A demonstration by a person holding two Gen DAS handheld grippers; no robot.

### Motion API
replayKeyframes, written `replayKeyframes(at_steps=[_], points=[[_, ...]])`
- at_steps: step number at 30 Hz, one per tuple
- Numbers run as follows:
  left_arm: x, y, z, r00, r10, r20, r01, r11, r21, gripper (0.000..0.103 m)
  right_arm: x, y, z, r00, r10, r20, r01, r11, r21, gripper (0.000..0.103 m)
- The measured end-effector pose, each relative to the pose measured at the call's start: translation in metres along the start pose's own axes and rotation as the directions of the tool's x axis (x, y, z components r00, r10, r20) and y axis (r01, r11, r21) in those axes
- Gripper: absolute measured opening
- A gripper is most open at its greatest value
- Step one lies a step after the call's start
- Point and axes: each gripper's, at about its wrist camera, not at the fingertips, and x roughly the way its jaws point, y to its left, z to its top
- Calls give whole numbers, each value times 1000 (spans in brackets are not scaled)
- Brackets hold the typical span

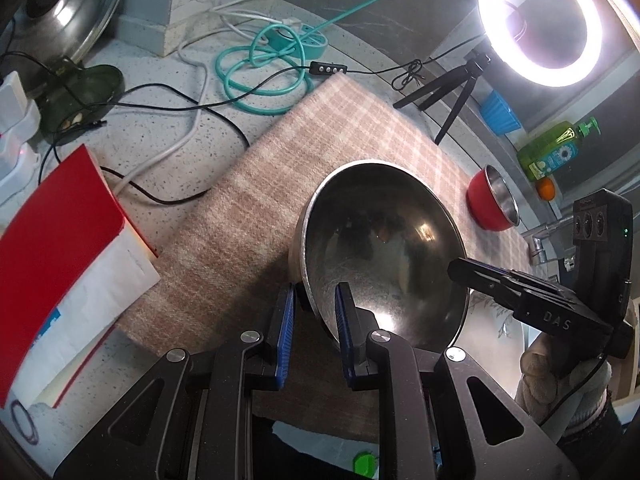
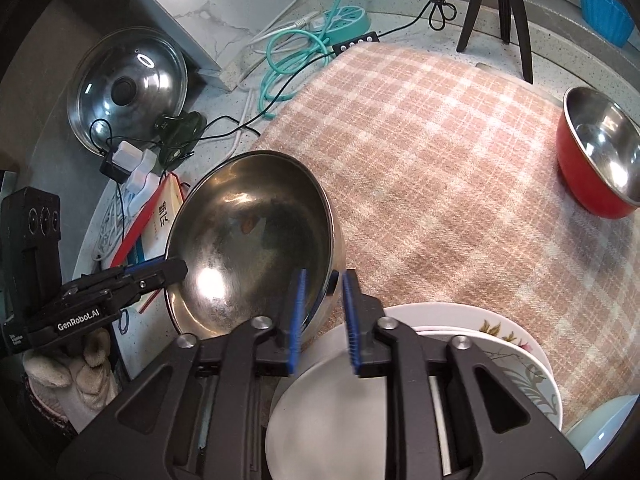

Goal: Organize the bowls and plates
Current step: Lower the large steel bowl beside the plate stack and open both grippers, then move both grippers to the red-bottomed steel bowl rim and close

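Both your grippers are on the big steel bowl (image 2: 256, 240), one per side of the rim.

Left gripper (image 1: 316, 332), bottom centre of its frame: the blue pads straddle the near rim, one inside the bowl, one outside. They look clamped on the wall, but the contact is partly hidden.

Right gripper (image 2: 324, 316), bottom centre of its own frame: same straddle on the opposite rim. A sliver of gap shows at the outer pad, so I can't tell whether it's actually pinching.

The bowl sits tilted, centre-left in the right wrist frame, and looks lifted off the plaid mat (image 2: 440, 152).

Plate stack (image 2: 516, 364) is at lower right under your right gripper: a plain white plate on top, a floral one below. The bowl's bottom edge overlaps the top plate's near rim.

Red bowl (image 2: 596, 156) stands at the far right edge of the mat, well apart.

My read: you're mid-carry with the steel bowl. Next move likely calls for levelling it and clearing the plates before setting it down, perhaps by the red bowl. Confirm the right-side grip first; the polished wall could slip.
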Motion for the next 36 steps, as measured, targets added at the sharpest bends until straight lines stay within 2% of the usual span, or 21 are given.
replayKeyframes(at_steps=[1,2,4,6,7,9,18,28,32,36], points=[[-1,0,1,1000,1,1,-1,1000,1,22,-3,0,0,1000,1,14,-1,1000,2,50],[-2,0,2,1000,8,5,-8,1000,2,25,-7,0,1,1000,3,30,-3,1000,3,55],[-5,-1,4,1000,27,16,-27,1000,-3,47,-15,0,2,998,1,59,-1,1000,4,71],[-8,1,6,999,43,24,-42,999,-20,65,-25,-2,3,996,10,89,-12,1000,14,83],[-9,1,8,998,51,25,-51,998,-26,68,-27,-3,4,995,12,98,-14,1000,21,89],[-9,0,12,998,65,18,-65,998,-22,68,-34,-6,5,993,13,115,-17,999,34,93],[-21,-28,32,995,76,70,-82,993,88,68,-75,-31,3,980,-60,189,45,995,84,93],[-18,-81,67,996,-18,87,-2,976,219,68,-133,-85,4,945,-151,289,86,971,225,93],[-10,-108,81,995,-58,81,32,958,286,68,-146,-117,5,936,-154,318,45,945,325,93],[7,-133,95,994,-104,43,84,941,327,68,-150,-148,4,929,-166,329,13,907,421,93]])
